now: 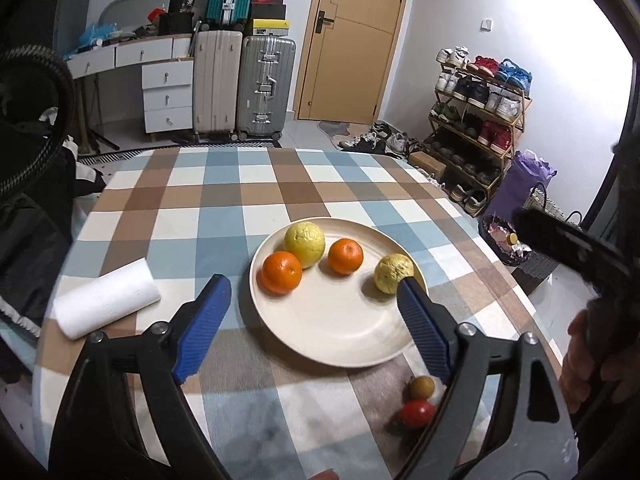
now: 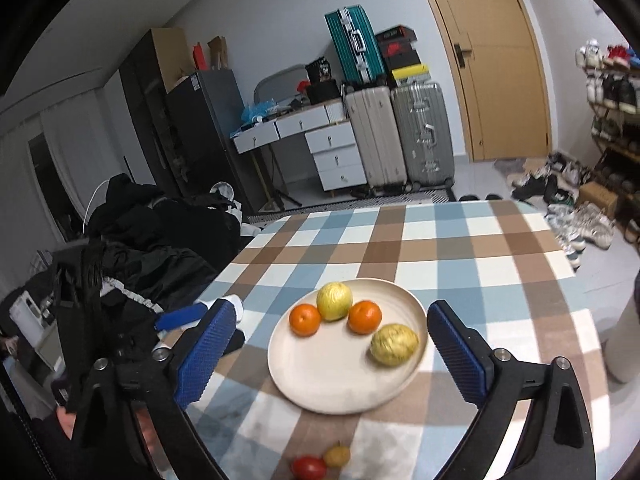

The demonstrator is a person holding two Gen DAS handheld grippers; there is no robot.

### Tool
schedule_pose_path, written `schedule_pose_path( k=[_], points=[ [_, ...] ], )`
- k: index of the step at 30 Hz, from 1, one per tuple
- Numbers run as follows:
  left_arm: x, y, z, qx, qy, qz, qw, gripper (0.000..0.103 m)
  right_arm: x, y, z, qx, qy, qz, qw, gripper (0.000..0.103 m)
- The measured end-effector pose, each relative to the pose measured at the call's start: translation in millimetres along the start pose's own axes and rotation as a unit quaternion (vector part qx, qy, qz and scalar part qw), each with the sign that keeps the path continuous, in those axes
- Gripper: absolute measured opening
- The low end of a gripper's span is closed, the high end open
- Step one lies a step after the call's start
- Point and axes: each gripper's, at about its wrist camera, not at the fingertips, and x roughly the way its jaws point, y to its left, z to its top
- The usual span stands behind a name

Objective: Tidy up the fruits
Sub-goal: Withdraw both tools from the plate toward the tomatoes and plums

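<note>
Bench [image 1: 248, 196] covered in matt checked cloth. Plate [image 1: 332, 336] smooth, cream, slight sheen. Oranges [image 1: 281, 272] glossy, finely pitted; yellow fruit [image 1: 305, 238] rough, dimpled skin. Red fruit [image 1: 416, 413] shiny, smooth. White roll [image 1: 106, 298] soft, paper-like. Left tool [image 1: 316, 292] ribbed blue pads [image 1: 204, 320], matt black plastic frame.

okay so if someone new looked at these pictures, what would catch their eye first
Probably the cream plate mid-table on the checked cloth, holding two oranges and two yellow fruits. Next, the open blue-padded left gripper and right gripper framing it, and two small fruits left off the plate, nearer the camera.
</note>
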Motion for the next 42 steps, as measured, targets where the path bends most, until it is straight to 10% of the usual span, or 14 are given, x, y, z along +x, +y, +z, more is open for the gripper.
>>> schedule_pose_path(
  k=[19,42],
  points=[
    [-67,-45,-66,0.027,-0.006,0.007,0.9996,0.102,-90,22,-82,-0.014,-0.045,-0.041,0.998,0.103],
    [-27,-79,-144,0.066,0.115,-0.069,0.9887,0.102,-91,-10,-150,0.061,-0.004,-0.082,0.995,0.103]
  ],
)
